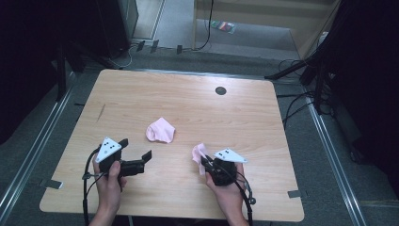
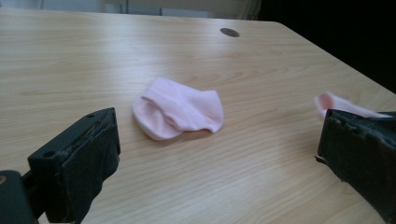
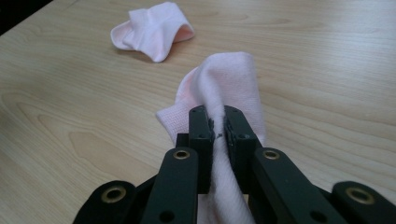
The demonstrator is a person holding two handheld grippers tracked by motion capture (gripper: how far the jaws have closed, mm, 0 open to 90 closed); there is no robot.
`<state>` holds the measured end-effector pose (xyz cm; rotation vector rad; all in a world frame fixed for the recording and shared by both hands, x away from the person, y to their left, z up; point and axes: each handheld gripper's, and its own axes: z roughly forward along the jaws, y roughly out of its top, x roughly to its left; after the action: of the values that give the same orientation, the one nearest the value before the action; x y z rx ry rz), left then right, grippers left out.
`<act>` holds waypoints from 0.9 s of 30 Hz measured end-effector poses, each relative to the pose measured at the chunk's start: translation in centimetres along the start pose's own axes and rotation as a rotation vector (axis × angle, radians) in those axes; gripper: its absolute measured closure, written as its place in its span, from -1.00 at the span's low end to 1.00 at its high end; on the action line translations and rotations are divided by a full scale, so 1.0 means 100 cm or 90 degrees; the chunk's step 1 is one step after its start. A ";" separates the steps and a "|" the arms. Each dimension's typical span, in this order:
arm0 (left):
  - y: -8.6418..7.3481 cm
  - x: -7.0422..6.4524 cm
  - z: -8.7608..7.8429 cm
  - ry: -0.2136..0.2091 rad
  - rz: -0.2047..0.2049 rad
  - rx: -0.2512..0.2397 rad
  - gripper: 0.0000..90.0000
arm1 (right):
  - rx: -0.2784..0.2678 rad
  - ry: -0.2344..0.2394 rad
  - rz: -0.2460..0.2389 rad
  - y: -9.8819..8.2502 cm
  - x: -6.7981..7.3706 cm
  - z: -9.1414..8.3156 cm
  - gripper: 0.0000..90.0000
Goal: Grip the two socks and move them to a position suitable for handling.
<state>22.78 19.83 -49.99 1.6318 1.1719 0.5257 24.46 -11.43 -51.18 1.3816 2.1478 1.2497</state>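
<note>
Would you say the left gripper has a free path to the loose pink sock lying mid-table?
Probably yes: the left gripper is open and faces the loose pink sock, with bare wooden table between them. The right gripper holds the other pink sock off to the side.

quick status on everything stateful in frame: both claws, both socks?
left claw: open, jaws wide apart, holding nothing, just above the table
right claw: shut on the held sock
held sock: pinched in the right claw, free end draped forward
loose sock: crumpled on the table, cuff open, nothing touching it
</note>
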 end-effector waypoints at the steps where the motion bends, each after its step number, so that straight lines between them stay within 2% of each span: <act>1: 0.000 0.000 0.000 0.000 0.000 0.000 -1.00 | 0.000 0.000 0.000 0.000 0.000 0.000 0.86; 2: -0.001 -0.003 0.001 -0.007 0.010 0.004 -1.00 | 0.004 0.005 -0.006 -0.002 0.006 0.004 0.86; 3: -0.002 -0.005 0.001 -0.013 0.019 0.006 -1.00 | 0.004 0.005 -0.006 -0.002 0.006 0.004 0.86; 5: -0.002 -0.008 0.002 -0.032 0.000 -0.001 -1.00 | 0.017 0.001 -0.011 -0.005 0.016 0.011 0.87; 7: -0.002 -0.009 0.001 -0.036 -0.002 -0.003 -1.00 | 0.024 -0.006 -0.014 -0.007 0.020 0.014 0.87; 8: -0.003 -0.014 0.001 -0.039 0.011 -0.004 -1.00 | 0.034 -0.005 -0.012 -0.010 0.026 0.019 0.87; 10: -0.005 -0.016 0.004 -0.040 0.021 0.003 -1.00 | 0.039 -0.004 -0.008 -0.014 0.033 0.025 0.85; 11: -0.006 -0.016 0.006 -0.043 0.019 0.009 -1.00 | 0.032 0.001 -0.002 -0.016 0.036 0.028 0.77; 12: -0.008 -0.014 0.007 -0.043 0.019 0.014 -1.00 | 0.021 0.019 0.006 -0.016 0.038 0.031 0.55; 13: -0.008 -0.014 0.007 -0.043 0.019 0.014 -1.00 | 0.021 0.019 0.006 -0.016 0.038 0.031 0.55; 14: -0.012 -0.012 0.009 -0.043 0.012 0.022 -1.00 | 0.000 0.054 0.015 -0.015 0.040 0.033 0.13; 15: -0.012 -0.012 0.009 -0.043 0.012 0.022 -1.00 | -0.006 0.050 0.005 -0.014 0.041 0.031 0.08; 17: -0.014 -0.009 0.010 -0.041 0.007 0.032 -1.00 | -0.017 0.044 -0.010 -0.012 0.041 0.023 0.17; 20: -0.015 -0.004 0.011 -0.034 -0.006 0.035 -1.00 | -0.013 0.082 -0.020 -0.011 0.045 0.015 0.42; 21: -0.015 -0.004 0.011 -0.034 -0.006 0.035 -1.00 | -0.013 0.082 -0.020 -0.011 0.045 0.015 0.42; 22: -0.015 -0.002 0.011 -0.035 -0.021 0.035 -1.00 | 0.006 0.094 -0.073 -0.015 0.057 0.015 0.53; 24: -0.015 -0.002 0.011 -0.032 -0.021 0.037 -1.00 | 0.035 0.100 -0.125 -0.020 0.070 0.021 0.59; 25: -0.015 -0.002 0.011 -0.032 -0.021 0.037 -1.00 | 0.035 0.100 -0.125 -0.020 0.070 0.021 0.59; 26: -0.016 -0.003 0.011 -0.033 -0.019 0.040 -1.00 | 0.052 0.093 -0.152 -0.025 0.078 0.026 0.58; 27: -0.016 -0.003 0.011 -0.033 -0.019 0.040 -1.00 | 0.052 0.093 -0.152 -0.025 0.078 0.026 0.58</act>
<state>22.84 19.11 -51.77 1.6700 1.1826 0.4284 20.80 -3.91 -53.13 1.0514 2.4046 1.2147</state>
